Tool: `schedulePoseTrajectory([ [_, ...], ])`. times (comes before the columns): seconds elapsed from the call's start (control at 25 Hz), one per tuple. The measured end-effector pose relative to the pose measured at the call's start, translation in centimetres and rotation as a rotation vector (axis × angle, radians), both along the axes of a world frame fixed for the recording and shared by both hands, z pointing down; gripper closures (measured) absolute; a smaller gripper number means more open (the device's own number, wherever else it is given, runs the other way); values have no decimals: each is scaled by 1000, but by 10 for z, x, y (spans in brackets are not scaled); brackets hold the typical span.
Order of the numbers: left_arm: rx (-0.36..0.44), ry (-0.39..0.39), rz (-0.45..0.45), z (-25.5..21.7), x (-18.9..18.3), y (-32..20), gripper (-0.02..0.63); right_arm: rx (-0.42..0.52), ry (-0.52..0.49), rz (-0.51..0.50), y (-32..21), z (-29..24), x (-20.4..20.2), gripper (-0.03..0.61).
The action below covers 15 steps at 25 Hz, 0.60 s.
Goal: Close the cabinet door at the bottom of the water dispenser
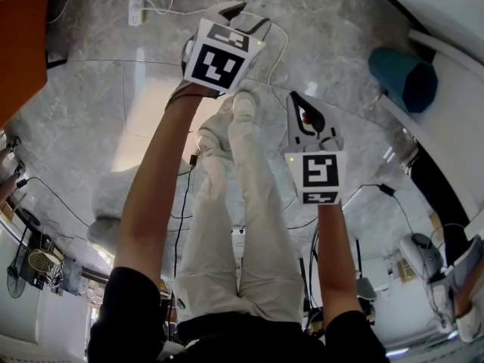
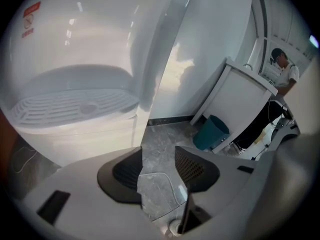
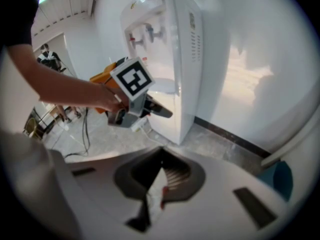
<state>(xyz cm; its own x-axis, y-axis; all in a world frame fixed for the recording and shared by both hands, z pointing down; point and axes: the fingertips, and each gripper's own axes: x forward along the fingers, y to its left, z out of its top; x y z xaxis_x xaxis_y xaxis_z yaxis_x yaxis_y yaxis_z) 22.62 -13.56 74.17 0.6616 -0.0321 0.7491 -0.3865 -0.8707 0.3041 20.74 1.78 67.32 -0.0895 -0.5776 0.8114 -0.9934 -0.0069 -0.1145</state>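
The left gripper [image 2: 157, 168] is released; its two black ribbed jaws stand apart with nothing between them, only grey marbled floor [image 2: 162, 136] and a thin white cable [image 2: 173, 185] showing in the gap. The right gripper [image 3: 158, 182] is clenched on nothing; its dark jaws meet at the tips, with only a thin sliver of floor showing behind them. In the head view both grippers reach out ahead of the person's legs in pale trousers [image 1: 246, 225]; the left one is the farther out.

Just beyond the left gripper, up and to its left, stands the tall white plastic water dispenser [image 3: 182, 59]; its round slotted white drip tray [image 2: 70, 101] fills that side of the left gripper view. The white cabinet door [image 2: 85, 139] lies directly below the tray, close ahead of the left jaw; it looks flush with the body, though I cannot tell whether it is fully shut. From the right gripper, the left gripper is ahead and to the left, held in a bare hand [image 3: 102, 100], its black-and-white marker cube [image 3: 131, 79] turned upward, its jaws at the dispenser's lower front.

Farther off, ahead and to the right of the left gripper, a teal plastic waste bin [image 2: 211, 132] sits on the floor beside a slanted white panel [image 2: 240, 99]; beyond that a person [image 2: 282, 64] is seen.
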Motion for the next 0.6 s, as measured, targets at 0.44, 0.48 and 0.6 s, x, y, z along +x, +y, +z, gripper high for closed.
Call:
schedulePoseTrajectory([
  [0.44,107,39,-40,-83,-58,24,571,72,11,-15,-6,-58,-26,545],
  [0.48,126,38,-52,-92,-65,25,588,77,13,-19,-6,-65,-28,545],
  [0.6,182,31,-63,-119,-83,25,601,91,22,-23,-12,-88,-29,545],
])
